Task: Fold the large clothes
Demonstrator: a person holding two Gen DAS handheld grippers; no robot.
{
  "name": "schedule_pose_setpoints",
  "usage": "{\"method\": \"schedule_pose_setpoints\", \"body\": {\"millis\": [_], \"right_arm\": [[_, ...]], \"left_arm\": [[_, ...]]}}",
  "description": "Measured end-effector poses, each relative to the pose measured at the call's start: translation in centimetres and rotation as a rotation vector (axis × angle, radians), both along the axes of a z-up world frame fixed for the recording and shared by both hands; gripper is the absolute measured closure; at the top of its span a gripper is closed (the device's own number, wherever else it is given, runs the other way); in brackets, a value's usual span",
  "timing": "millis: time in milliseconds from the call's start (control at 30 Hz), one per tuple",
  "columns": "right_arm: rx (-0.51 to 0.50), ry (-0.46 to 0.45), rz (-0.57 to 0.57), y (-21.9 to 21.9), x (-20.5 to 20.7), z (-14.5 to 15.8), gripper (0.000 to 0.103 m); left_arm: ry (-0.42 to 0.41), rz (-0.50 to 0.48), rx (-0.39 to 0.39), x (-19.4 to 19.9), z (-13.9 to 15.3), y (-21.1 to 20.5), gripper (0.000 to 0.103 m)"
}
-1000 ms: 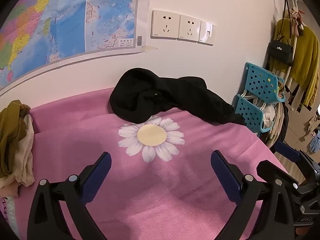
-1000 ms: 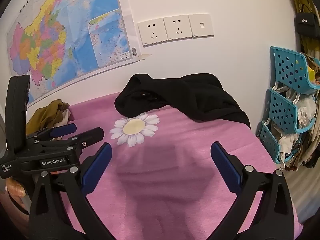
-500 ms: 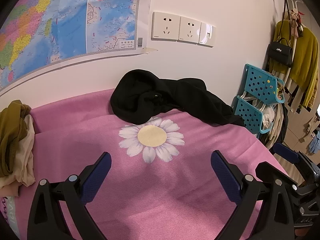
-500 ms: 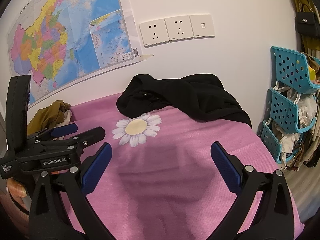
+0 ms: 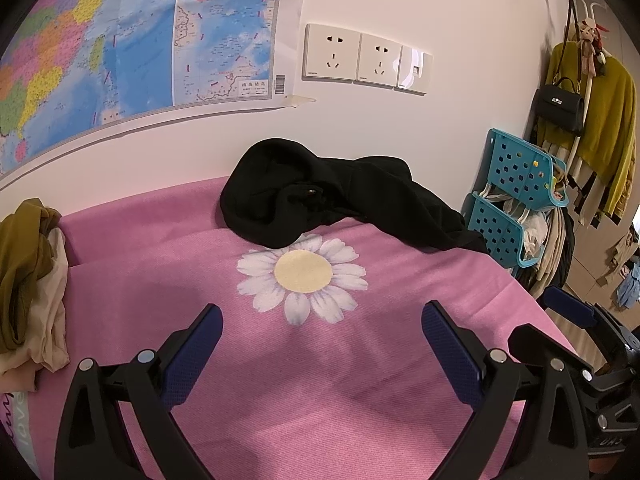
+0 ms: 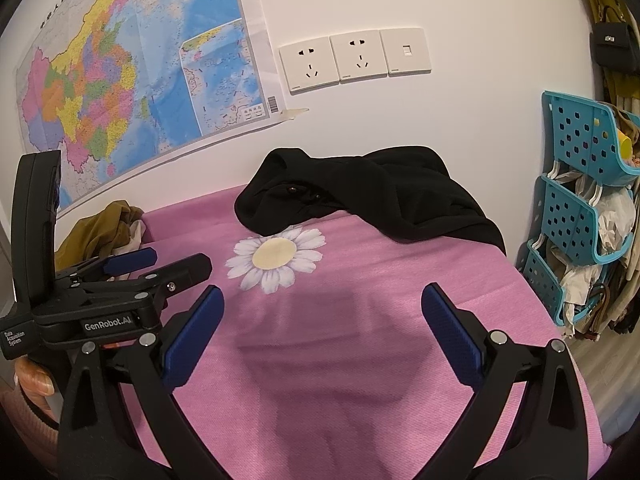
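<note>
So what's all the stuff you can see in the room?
black garment: one, black, crumpled at the back of the cloth against the wall
pink cloth: one, pink with a white daisy, spread flat
clothes pile: one, olive and cream, far left
map: one, multicoloured, on the wall
sockets: two plus a switch, white, on the wall
baskets: stacked, turquoise, right
handbag: one, black, hanging right
left tongs: one, black with blue pads, open
right tongs: one, same colours, open

Background items only.
I see a wall map (image 5: 132, 40) above three white outlets (image 5: 366, 64), a teal basket rack (image 5: 516, 196) at right, hung clothes with a black handbag (image 5: 560, 108), and a pink daisy-print cover (image 5: 300, 380).
</note>
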State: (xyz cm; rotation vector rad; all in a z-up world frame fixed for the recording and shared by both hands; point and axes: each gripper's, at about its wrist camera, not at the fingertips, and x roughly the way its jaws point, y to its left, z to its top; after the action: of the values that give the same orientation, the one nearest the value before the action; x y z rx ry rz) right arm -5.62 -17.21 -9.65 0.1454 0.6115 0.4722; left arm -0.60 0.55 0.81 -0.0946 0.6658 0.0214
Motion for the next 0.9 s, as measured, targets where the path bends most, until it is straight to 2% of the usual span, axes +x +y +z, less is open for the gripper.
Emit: {"method": "schedule_pose_setpoints", "body": {"millis": [900], "right_arm": [[0.007,0.0,0.007,0.25,-0.05,0.19,0.006]], "left_arm": [[-0.001,0.004,-0.004,-0.08,-0.06,0.15,0.007]]}}
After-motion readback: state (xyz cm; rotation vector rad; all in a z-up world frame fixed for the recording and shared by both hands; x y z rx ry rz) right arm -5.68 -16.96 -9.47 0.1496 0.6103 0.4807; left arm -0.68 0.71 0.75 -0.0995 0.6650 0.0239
